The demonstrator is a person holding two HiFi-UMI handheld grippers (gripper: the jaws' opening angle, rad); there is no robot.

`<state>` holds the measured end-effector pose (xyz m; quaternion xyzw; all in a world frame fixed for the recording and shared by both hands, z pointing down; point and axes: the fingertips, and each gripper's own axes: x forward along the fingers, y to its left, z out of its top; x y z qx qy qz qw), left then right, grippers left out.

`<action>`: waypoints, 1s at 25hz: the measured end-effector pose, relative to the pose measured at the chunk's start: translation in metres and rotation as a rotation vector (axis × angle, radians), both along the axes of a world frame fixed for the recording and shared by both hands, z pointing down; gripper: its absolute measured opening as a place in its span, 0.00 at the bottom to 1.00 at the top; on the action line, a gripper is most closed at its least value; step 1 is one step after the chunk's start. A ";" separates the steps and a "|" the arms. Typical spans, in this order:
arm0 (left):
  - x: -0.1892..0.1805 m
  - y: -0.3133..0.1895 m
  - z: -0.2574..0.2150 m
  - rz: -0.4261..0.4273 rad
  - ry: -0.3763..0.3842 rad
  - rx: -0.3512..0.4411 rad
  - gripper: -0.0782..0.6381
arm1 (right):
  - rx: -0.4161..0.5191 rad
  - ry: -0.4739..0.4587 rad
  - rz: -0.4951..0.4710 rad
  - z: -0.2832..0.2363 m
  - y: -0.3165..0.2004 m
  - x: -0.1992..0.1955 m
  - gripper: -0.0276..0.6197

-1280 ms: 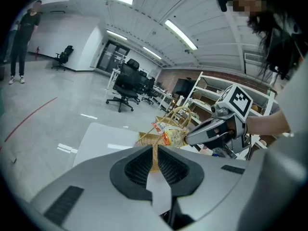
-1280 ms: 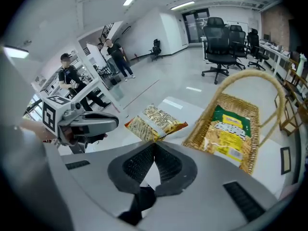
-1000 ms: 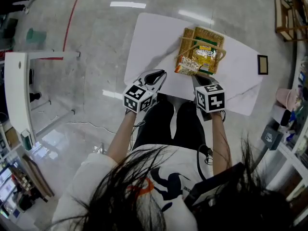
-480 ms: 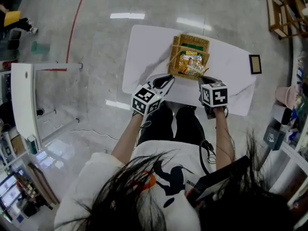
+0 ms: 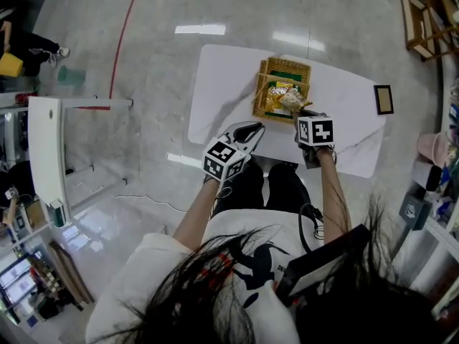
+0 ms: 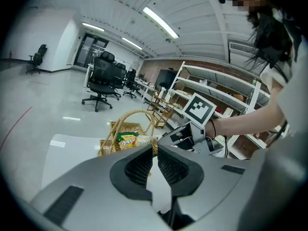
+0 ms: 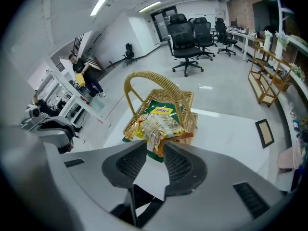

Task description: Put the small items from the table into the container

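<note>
A wicker basket [image 5: 261,92] with a hoop handle stands on the white table [image 5: 222,84]; a green packet [image 7: 161,110] lies inside it. A yellow snack packet [image 7: 155,125] rests across the basket's near rim [image 7: 188,129]. Its lower end hangs between the tips of my right gripper [image 7: 155,149], whose jaws are opening, with a gap showing beside the packet. In the head view the right gripper [image 5: 304,113] is at the basket's near right corner. My left gripper [image 5: 249,129] hovers over the table's near edge, left of the basket [image 6: 111,139]. That left gripper [image 6: 155,150] is shut and holds nothing.
A small black-framed object [image 5: 383,99] lies at the table's right end. Wooden shelving [image 5: 423,13] stands far right and a white desk [image 5: 43,149] at the left. Office chairs [image 7: 185,42] stand on the glossy floor beyond the table.
The right gripper has carried the yellow packet to the basket's near right rim, and its jaws have parted. The left gripper has drifted a little along the table's near edge.
</note>
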<state>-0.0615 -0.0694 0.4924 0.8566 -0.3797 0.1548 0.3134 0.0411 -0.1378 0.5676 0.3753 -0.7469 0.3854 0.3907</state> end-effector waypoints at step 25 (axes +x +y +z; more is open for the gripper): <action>-0.039 0.044 -0.023 -0.018 0.021 0.015 0.15 | 0.202 -0.168 0.214 -0.099 0.061 0.009 0.11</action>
